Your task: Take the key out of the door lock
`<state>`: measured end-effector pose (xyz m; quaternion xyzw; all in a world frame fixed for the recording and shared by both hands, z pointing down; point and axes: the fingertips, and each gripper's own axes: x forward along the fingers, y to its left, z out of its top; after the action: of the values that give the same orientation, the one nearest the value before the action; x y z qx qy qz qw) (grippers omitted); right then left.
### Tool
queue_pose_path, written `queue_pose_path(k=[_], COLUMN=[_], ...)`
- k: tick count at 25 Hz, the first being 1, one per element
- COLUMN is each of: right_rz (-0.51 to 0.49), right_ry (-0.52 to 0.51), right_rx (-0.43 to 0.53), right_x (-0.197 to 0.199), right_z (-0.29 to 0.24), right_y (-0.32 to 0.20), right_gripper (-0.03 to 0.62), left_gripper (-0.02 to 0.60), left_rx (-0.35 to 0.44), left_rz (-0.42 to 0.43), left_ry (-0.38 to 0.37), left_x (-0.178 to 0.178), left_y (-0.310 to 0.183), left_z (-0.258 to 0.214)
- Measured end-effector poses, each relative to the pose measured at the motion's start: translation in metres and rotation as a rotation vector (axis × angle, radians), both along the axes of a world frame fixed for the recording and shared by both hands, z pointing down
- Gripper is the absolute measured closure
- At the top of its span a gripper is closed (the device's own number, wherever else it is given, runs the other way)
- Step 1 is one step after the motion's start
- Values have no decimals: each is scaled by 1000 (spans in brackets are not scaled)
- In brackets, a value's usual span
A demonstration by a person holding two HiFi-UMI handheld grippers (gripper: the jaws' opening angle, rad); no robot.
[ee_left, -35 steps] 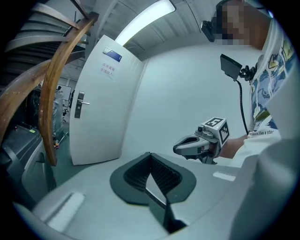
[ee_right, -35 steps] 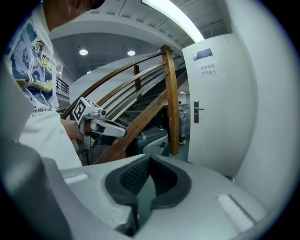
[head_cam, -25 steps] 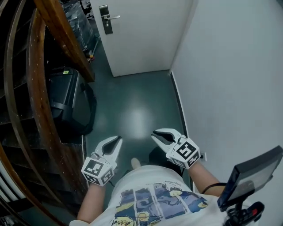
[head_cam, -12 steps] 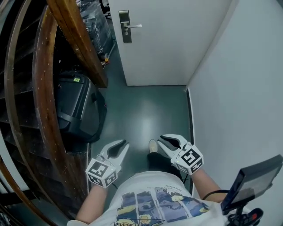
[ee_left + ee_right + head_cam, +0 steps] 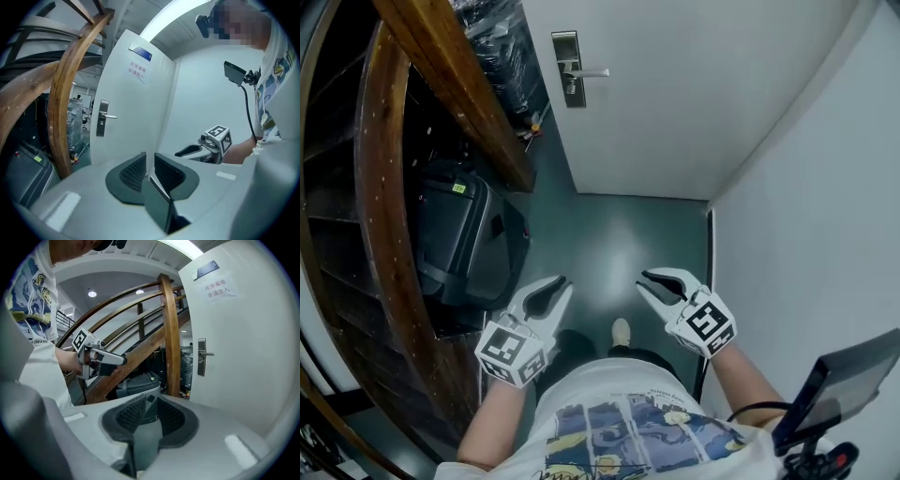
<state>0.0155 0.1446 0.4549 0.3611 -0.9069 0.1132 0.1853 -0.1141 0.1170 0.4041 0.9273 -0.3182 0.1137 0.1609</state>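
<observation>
In the head view, we see the left gripper (image 5: 561,284) and the right gripper (image 5: 643,281) held side by side over a smooth, dark green floor (image 5: 619,225) with a soft sheen. Each is a white moulded shell with dark-lined fingers and a cube of black-and-white square markers at its back. Ahead stands a flat white door (image 5: 675,103) bearing a tall, narrow metal lock plate (image 5: 569,67) and a straight lever handle (image 5: 592,72). Both grippers are well apart from it. The key is too small for us to make out on that plate. At the left, a curved, varnished wooden stair beam (image 5: 455,84) runs above a black hard-shelled case (image 5: 464,234).

In the left gripper view, the ribbed black pads stand a narrow gap apart with nothing between them, and the jaws have just been opening. Beyond them we see the door, the plate near its left edge and a small paper notice (image 5: 136,72) high up.

In the right gripper view, the ribbed pads are likewise slightly parted and empty, and these jaws too have just been opening. The black case shows far behind the slit. A round upright wooden post (image 5: 171,333) stands just beside the door.
</observation>
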Motion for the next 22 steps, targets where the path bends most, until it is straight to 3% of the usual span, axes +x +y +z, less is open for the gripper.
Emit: queue_pose_path(k=[11,17,22], right_rz=[-10,-23,-28], right_ry=[37,130,174], right_rx=[-13,68,111], right_x=[-7,-8,4], right_z=[14,-3,-15], right_y=[-132,-218,-285], right_gripper=[507,482,476], left_gripper=[520,517,508], left_rx=[-26,-32,-69], left_rz=[-4,15,-23], left_ry=[59,83,96], left_x=[-7,-12,-13], left_y=[-136,-205,-244], left_z=[15,21,33])
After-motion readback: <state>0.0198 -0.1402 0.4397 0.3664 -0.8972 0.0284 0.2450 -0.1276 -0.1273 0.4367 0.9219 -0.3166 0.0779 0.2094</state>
